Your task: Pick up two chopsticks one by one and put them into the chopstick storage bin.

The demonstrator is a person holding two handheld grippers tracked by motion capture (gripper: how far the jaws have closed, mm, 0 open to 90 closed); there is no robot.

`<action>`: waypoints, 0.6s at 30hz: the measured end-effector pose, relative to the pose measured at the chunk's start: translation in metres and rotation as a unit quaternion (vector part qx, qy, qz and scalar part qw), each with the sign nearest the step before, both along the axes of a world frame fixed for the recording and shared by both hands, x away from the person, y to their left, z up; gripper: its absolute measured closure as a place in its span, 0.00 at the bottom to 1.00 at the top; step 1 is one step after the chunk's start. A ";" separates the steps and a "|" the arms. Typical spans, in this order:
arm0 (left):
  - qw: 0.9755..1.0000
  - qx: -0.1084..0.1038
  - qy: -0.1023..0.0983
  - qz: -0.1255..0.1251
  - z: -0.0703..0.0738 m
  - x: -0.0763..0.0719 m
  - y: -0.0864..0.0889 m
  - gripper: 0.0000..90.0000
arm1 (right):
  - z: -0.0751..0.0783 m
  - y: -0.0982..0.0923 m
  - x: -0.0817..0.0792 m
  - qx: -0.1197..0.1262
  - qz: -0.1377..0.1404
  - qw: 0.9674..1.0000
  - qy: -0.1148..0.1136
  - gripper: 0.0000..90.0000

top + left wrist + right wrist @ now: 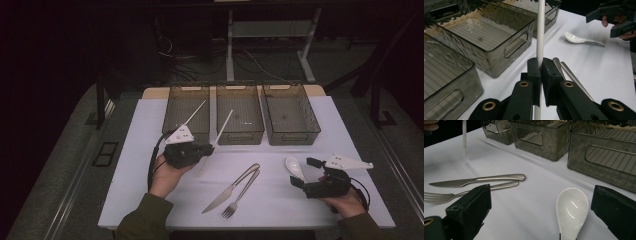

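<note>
Two grippers are at work over a bench (pixel 150 150) covered in white. The left gripper (pixel 204 149) has its two fingers (pixel 534 72) clamped on one white chopstick (pixel 540 30), which is lifted off the bench and slants up and away toward the bins in the high view. In the left gripper view the chopstick runs straight up between the pads and passes below them as well, so the grip sits partway along its length. A second white chopstick (pixel 195 113) lies slanted in the left bin (pixel 175 102), its upper end leaning toward that bin's far right corner.

There are three smoky transparent bins in a row at the far side of the bench: the left one, the middle bin (pixel 240 135) and the right bin (pixel 310 117). They stand just beside one another. Apart from the chopstick in the left bin, I can make out nothing in them.

On the bench nearer the person lie one metal knife (pixel 232 189) and one metal fork (pixel 241 192), side by side, handles touching or nearly so at the far end, blade and tines pointing toward the person. One white ceramic spoon (pixel 295 168) lies to their right, well apart from them.

The right gripper (pixel 305 172) sits low at the spoon; its fingers (pixel 471 205) stand wide apart, one on either side of the bowl of the spoon in the right gripper view, not pressing on it.
</note>
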State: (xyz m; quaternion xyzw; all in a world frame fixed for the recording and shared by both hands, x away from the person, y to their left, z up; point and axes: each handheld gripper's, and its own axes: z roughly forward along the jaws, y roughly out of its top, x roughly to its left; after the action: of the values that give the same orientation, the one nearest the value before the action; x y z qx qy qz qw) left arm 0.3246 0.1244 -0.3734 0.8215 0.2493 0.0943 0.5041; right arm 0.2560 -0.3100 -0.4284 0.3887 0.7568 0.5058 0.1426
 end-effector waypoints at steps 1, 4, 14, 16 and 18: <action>1.000 0.001 0.001 0.001 0.001 0.000 0.002 0.94 | 0.000 0.000 0.000 0.000 0.001 1.000 0.000 0.04; 1.000 0.000 0.001 0.005 0.004 0.001 0.007 0.94 | 0.000 0.000 0.000 -0.001 0.001 1.000 0.000 0.04; 1.000 -0.005 -0.007 0.021 0.020 0.012 0.021 0.94 | -0.001 0.000 0.001 0.001 -0.003 1.000 0.002 0.04; 1.000 -0.003 -0.007 0.024 0.024 0.016 0.022 0.94 | -0.001 0.000 0.001 0.000 -0.003 1.000 0.003 0.04; 1.000 0.001 -0.005 0.027 0.029 0.022 0.022 0.94 | -0.001 0.000 0.001 0.000 -0.004 1.000 0.003 0.04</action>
State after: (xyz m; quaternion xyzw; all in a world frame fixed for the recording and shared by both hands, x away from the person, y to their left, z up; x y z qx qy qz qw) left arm 0.3462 0.1466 -0.3444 0.8144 0.2686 0.1116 0.5021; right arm 0.2574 -0.3101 -0.4293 0.3929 0.7559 0.5041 0.1420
